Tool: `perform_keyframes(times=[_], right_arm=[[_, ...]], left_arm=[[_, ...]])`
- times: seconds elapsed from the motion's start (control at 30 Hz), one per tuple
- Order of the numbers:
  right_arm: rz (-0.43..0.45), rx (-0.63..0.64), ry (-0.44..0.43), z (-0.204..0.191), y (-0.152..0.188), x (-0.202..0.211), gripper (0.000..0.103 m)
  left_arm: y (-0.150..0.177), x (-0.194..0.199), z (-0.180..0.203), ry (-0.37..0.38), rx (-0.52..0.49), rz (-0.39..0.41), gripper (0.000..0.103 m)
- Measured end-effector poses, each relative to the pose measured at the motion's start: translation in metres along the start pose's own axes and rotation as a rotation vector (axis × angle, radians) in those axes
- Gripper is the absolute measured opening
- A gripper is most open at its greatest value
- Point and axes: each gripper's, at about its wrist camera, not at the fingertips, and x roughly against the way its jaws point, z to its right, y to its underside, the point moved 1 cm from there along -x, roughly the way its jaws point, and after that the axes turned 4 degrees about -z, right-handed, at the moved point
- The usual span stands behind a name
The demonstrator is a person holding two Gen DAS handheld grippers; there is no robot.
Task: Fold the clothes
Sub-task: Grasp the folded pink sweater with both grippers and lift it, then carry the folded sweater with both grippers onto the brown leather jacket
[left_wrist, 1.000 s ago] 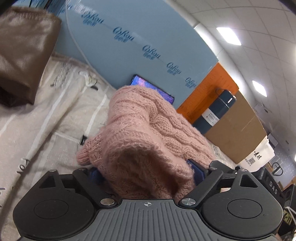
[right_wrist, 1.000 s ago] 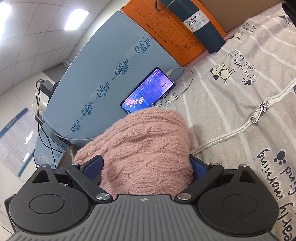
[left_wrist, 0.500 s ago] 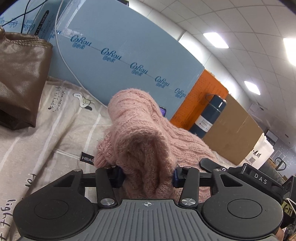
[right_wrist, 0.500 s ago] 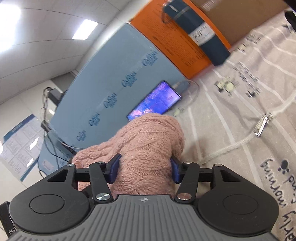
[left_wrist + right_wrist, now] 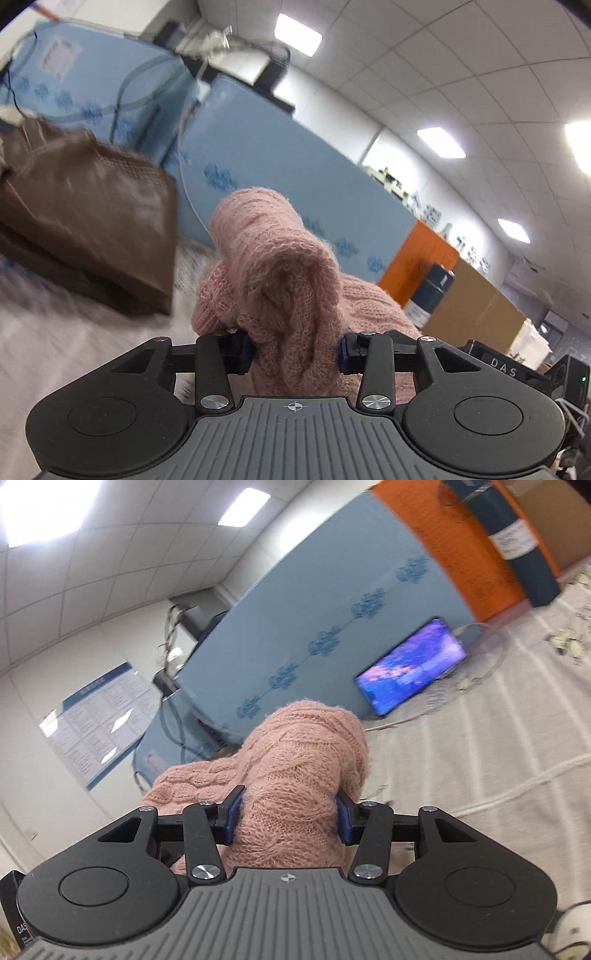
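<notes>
A pink cable-knit sweater (image 5: 280,266) is bunched up in front of both cameras. My left gripper (image 5: 295,350) is shut on a thick fold of it and holds it raised off the bed. My right gripper (image 5: 288,816) is shut on another fold of the same sweater (image 5: 295,775), also lifted. The blue pads (image 5: 242,349) press into the knit on both sides. The rest of the sweater hangs behind the folds and is mostly hidden.
A brown leather bag (image 5: 85,229) lies on the striped bedsheet (image 5: 480,768) at the left. A lit phone (image 5: 413,664) leans on a blue foam board (image 5: 332,627). A dark blue bottle (image 5: 517,542), orange panel (image 5: 417,258) and cardboard box (image 5: 476,306) stand behind.
Both grippers closed on the sweater and lifted it up off the bed. The views tilted upward, showing more ceiling and wall.
</notes>
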Motion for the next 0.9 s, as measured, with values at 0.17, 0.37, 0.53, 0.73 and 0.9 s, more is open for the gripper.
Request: perform_keyframes(times=[0.17,0.37,0.53,0.73,0.9], right_arm=[[-0.026,0.09,-0.078,-0.053,-0.011,-0.033,0.045],[-0.037,0.199,-0.166,-0.113,-0.03,-0.088,0.045],[-0.031,0.235,-0.159,-0.137,-0.034,-0.127,0.045],[-0.022,0.268,-0.152,-0.146,-0.039,-0.17,0.045],[-0.048,0.296,-0.164,-0.152,-0.032,-0.216,0.045]], left_arm=[[-0.032,0.024,-0.017,-0.067,-0.052,0.139,0.039],[-0.071,0.05,-0.039,-0.145,-0.108,0.3,0.039],[-0.096,0.033,-0.067,-0.164,-0.08,0.334,0.039],[-0.104,0.013,-0.106,-0.174,-0.032,0.391,0.039],[-0.103,0.008,-0.132,-0.235,0.022,0.404,0.039]])
